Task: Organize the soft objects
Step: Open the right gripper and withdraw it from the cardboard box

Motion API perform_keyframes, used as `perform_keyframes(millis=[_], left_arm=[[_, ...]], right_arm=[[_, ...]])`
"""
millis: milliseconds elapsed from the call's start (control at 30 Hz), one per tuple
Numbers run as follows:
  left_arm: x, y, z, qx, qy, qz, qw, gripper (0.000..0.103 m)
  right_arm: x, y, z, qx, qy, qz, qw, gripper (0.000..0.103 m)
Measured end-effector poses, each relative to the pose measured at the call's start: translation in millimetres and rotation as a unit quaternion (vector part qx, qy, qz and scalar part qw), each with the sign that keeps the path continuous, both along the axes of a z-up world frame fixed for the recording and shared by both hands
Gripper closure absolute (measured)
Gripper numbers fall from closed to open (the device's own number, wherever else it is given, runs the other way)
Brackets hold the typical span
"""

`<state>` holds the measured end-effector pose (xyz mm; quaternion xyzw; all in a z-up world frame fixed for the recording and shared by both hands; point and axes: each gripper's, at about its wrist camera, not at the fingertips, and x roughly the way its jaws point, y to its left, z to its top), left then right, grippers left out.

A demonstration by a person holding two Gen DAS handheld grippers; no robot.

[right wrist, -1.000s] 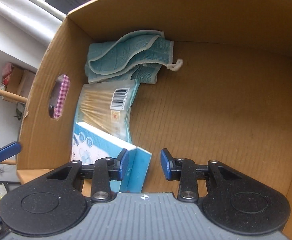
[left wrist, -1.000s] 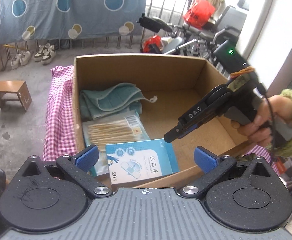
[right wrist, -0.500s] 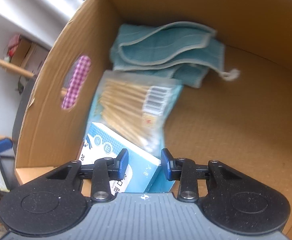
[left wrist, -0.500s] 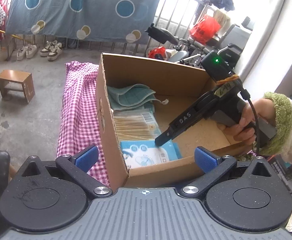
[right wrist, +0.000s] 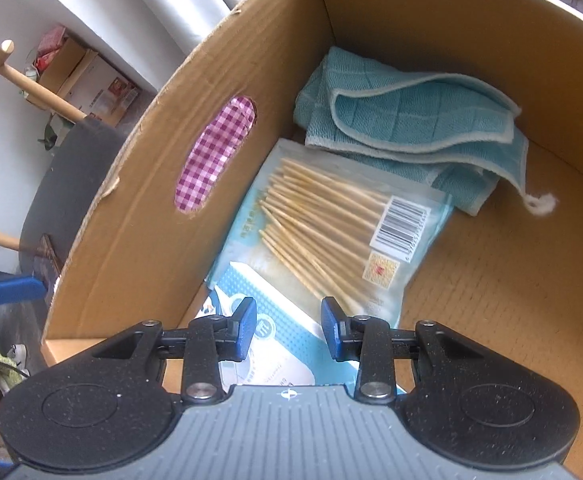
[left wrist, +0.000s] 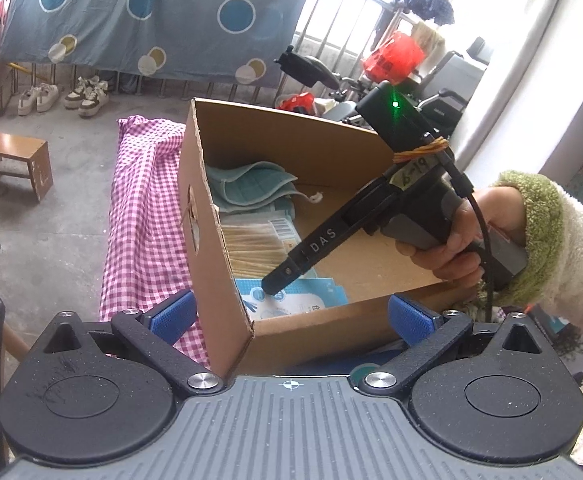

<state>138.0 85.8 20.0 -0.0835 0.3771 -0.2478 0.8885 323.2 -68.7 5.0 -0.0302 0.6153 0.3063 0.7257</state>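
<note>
A cardboard box point(left wrist: 323, 328) point(right wrist: 131, 216) holds a folded teal cloth point(left wrist: 251, 190) point(right wrist: 411, 120) at its far end, a clear bag of cotton swabs point(left wrist: 259, 248) point(right wrist: 323, 232) in the middle and a flat blue-and-white plaster box point(left wrist: 291, 304) point(right wrist: 279, 344) nearest. My right gripper point(right wrist: 288, 330) reaches into the box; its jaws are partly open, just above the plaster box, and hold nothing. It also shows in the left wrist view point(left wrist: 275, 284). My left gripper point(left wrist: 291, 316) is wide open and empty, outside the box's near corner.
The box stands on a pink checked cloth point(left wrist: 143, 216). A wooden stool point(left wrist: 15, 164), shoes point(left wrist: 63, 96) and a hanging blue sheet point(left wrist: 143, 16) lie beyond on the left. A wheelchair point(left wrist: 443, 92) and a railing are behind the box.
My left gripper has pulled back and to the left, out past the box's near corner. My right gripper has moved left over the plaster box, toward the swab bag.
</note>
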Motion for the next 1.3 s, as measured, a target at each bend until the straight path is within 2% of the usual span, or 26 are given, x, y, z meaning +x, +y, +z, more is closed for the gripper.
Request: perform_keyframes(millis=[333, 433, 533, 600, 667, 800, 967, 1033, 1133, 1300], left_arm=[[-4, 10, -2, -0.012, 0.0, 0.005, 0.9999, 0.001], [-5, 11, -3, -0.016, 0.0, 0.006, 0.9999, 0.001], [-5, 12, -4, -0.021, 0.001, 0.008, 0.9997, 0.001], [-6, 15, -6, -0.025, 0.001, 0.008, 0.9997, 0.001], [-4, 17, -9, -0.026, 0.004, 0.007, 0.9996, 0.001], [-1, 17, -11, -0.027, 0.012, 0.004, 0.9996, 0.001], [-3, 14, -8, -0.024, 0.005, 0.002, 0.9997, 0.001], [-4, 13, -8, -0.022, 0.005, 0.004, 0.9997, 0.001], [-5, 14, -9, -0.021, 0.005, 0.007, 0.9997, 0.001], [-6, 17, -9, -0.022, 0.007, 0.015, 0.9996, 0.001]], right_arm=[[4, 39, -5, 0.029, 0.014, 0.031, 0.999, 0.065], [5, 28, 6, 0.04, 0.004, -0.001, 0.999, 0.065], [1, -5, 22, 0.047, -0.003, -0.062, 0.997, 0.064], [-5, -30, 27, 0.042, 0.003, -0.102, 0.994, 0.06], [-12, -48, 25, 0.034, 0.014, -0.123, 0.992, 0.06], [-18, -63, 1, 0.013, 0.061, -0.142, 0.988, 0.06], [-15, -45, -22, 0.017, 0.101, -0.127, 0.987, 0.059], [-14, -36, -19, 0.026, 0.097, -0.114, 0.988, 0.059], [-15, -24, -16, 0.015, 0.086, -0.095, 0.992, 0.056], [-21, -22, -10, 0.008, 0.068, -0.104, 0.992, 0.056]])
